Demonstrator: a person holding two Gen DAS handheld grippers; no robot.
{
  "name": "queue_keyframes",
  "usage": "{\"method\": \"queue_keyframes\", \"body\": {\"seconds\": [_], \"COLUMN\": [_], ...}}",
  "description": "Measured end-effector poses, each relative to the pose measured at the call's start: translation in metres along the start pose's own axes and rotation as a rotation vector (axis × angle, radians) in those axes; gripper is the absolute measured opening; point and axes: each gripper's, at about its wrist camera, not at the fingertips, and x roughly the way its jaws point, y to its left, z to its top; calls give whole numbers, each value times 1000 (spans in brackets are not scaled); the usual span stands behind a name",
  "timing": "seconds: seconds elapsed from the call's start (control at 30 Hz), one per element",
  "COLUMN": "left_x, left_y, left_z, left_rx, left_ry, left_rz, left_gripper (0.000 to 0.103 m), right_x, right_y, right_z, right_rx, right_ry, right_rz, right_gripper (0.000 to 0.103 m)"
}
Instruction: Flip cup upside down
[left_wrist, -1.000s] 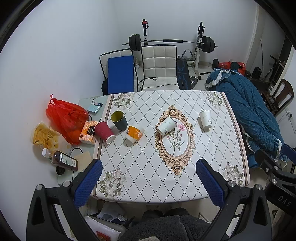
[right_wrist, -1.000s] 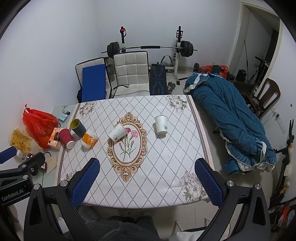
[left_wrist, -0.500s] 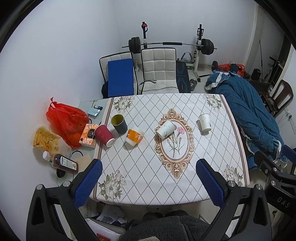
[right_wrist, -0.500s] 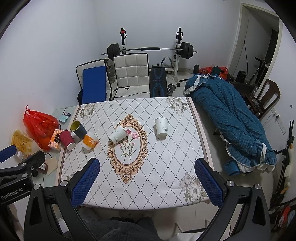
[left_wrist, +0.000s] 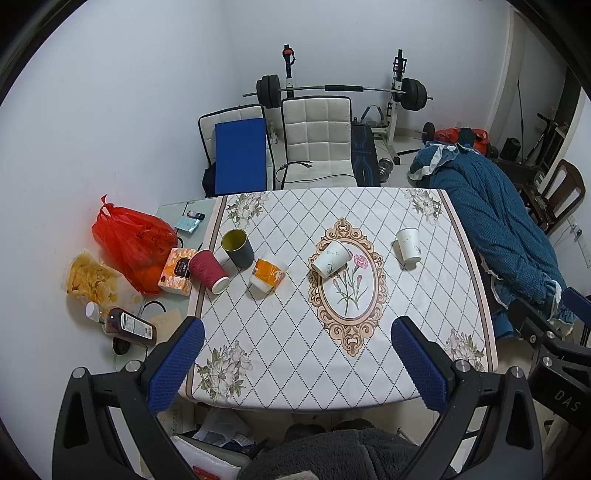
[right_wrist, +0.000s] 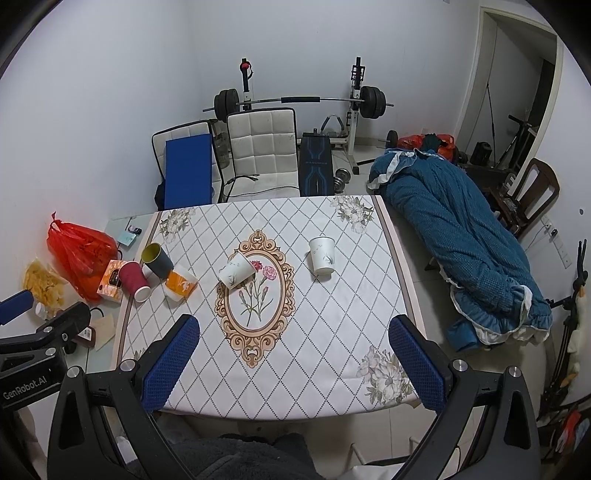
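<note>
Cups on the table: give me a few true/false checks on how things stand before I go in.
1. The left gripper and the right gripper are both open and hold nothing. True.
2. The two white cups touch each other. False: the centre white cup lies on the rim of the oval flower motif, and the right white cup stands well apart from it.
3. The dark cup is yellow inside, with its mouth facing up. True.
4. The red bag sits on the patterned tablecloth. False: the red bag is off the tablecloth, to its left, next to the orange tissue box.
</note>
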Motion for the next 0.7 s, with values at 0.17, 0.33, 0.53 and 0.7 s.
{"method": "queue_keyframes", "body": {"seconds": [0.17, 0.33, 0.53, 0.7], "left_x": [0, -1, 20, 75], "left_y": [-1, -7, -12, -19], "left_z": [0, 1, 1, -6], "left_rx": [3, 6, -10, -18], "left_ry": [0, 1, -4, 69], "left_rz": [0, 0, 60, 119], "left_gripper": [103, 103, 103, 103], "right_x": [-1, -1, 13, 72], "right_y": [1, 1, -5, -25], "right_z": [5, 5, 5, -12], "right_rx": [0, 2, 27, 56], "right_ry": [-2, -2, 15, 97], "right_rz": [-4, 0, 10, 0], "right_gripper": [103, 103, 103, 103]}}
